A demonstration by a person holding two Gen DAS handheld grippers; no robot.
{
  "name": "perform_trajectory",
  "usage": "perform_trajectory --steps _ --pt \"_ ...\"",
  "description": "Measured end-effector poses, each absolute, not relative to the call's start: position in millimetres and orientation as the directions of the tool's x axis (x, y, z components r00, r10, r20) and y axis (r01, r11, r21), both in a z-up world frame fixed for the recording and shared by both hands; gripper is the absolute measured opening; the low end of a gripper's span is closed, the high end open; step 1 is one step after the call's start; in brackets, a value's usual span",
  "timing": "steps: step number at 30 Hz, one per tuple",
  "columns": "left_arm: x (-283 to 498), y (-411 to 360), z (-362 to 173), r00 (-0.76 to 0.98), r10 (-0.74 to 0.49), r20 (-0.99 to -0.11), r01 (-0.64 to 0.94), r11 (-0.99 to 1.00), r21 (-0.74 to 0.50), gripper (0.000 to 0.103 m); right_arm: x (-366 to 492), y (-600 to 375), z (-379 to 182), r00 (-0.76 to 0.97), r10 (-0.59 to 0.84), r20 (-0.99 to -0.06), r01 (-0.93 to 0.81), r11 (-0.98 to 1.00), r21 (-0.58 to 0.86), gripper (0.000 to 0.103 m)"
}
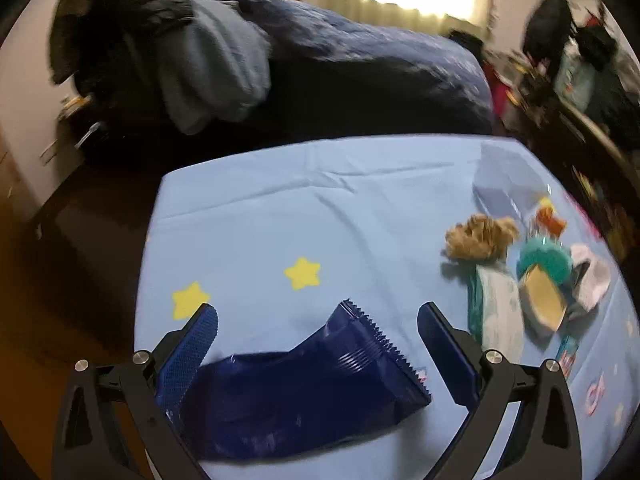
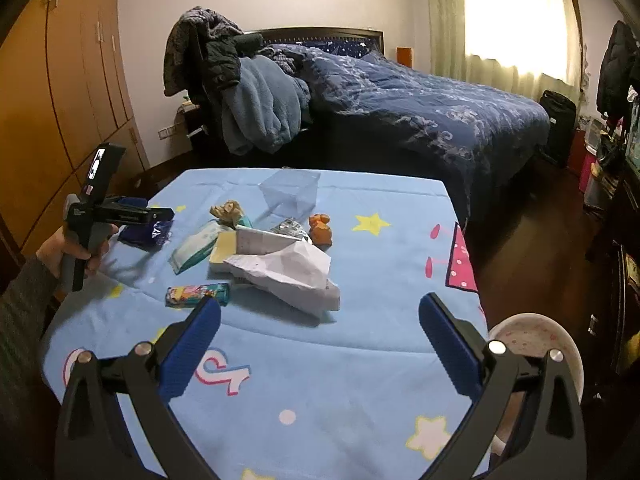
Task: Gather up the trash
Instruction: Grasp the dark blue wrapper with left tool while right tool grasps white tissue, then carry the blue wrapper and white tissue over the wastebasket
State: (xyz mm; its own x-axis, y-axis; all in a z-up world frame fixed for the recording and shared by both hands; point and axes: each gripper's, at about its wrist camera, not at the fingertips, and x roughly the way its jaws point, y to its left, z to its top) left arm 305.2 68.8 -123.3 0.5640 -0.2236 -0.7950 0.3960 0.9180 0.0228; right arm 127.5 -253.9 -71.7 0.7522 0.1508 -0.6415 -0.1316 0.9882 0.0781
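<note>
Between the wide-open left gripper (image 1: 318,320) lies a blue wrapper (image 1: 296,392); right gripper (image 2: 320,312) gapes empty near crumpled paper (image 2: 292,272).

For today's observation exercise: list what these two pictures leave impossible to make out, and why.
1. Left wrist view: the dark blue wrapper has its near end hidden behind the left gripper.
2. Left wrist view: the clutter at the right is blurred.
3. Right wrist view: print on the crumpled paper is too small to read.
4. Right wrist view: the white stool is cut off by the right gripper.
</note>
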Motion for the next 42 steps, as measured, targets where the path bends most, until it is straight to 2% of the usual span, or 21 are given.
perform_trajectory --steps 9,14,23,24,25,28,34,36,38,42 --pt "295 59 -138 0.523 -0.191 -0.831 0.494 0.862 0.113 0.099 165 -236 -91 0.705 0.157 -0.692 -0.161 0.985 0.059 0.100" --pt "292 64 -139 0.529 -0.211 -0.822 0.460 0.885 0.070 0.099 198 -225 -111 0.679 0.106 -0.727 -0.166 0.986 -0.011 0.100" --pt "289 67 -142 0.554 -0.209 -0.806 0.414 0.909 0.048 0.100 250 -216 -144 0.586 0.158 -0.795 -0.189 0.980 0.056 0.098" --pt "289 67 -141 0.555 -0.208 -0.805 0.411 0.910 0.047 0.100 253 -216 -146 0.581 0.168 -0.796 -0.189 0.980 0.068 0.095" --pt "289 67 -141 0.556 -0.207 -0.805 0.406 0.913 0.046 0.100 255 -216 -148 0.574 0.176 -0.800 -0.187 0.979 0.082 0.081" --pt "290 66 -141 0.562 -0.200 -0.803 0.392 0.919 0.046 0.099 256 -215 -150 0.578 0.154 -0.801 -0.173 0.983 0.064 0.058" --pt "284 61 -138 0.570 -0.209 -0.795 0.397 0.917 0.043 0.083 252 -218 -150 0.588 0.176 -0.790 -0.179 0.980 0.085 0.055" --pt "283 59 -137 0.570 -0.217 -0.793 0.402 0.915 0.039 0.072 249 -220 -148 0.593 0.184 -0.784 -0.179 0.979 0.095 0.054" --pt "282 57 -136 0.575 -0.209 -0.791 0.398 0.916 0.048 0.069 244 -223 -144 0.608 0.192 -0.771 -0.178 0.979 0.104 0.053" --pt "281 56 -134 0.579 -0.206 -0.789 0.382 0.923 0.039 0.056 235 -225 -133 0.631 0.198 -0.750 -0.176 0.978 0.110 0.052"
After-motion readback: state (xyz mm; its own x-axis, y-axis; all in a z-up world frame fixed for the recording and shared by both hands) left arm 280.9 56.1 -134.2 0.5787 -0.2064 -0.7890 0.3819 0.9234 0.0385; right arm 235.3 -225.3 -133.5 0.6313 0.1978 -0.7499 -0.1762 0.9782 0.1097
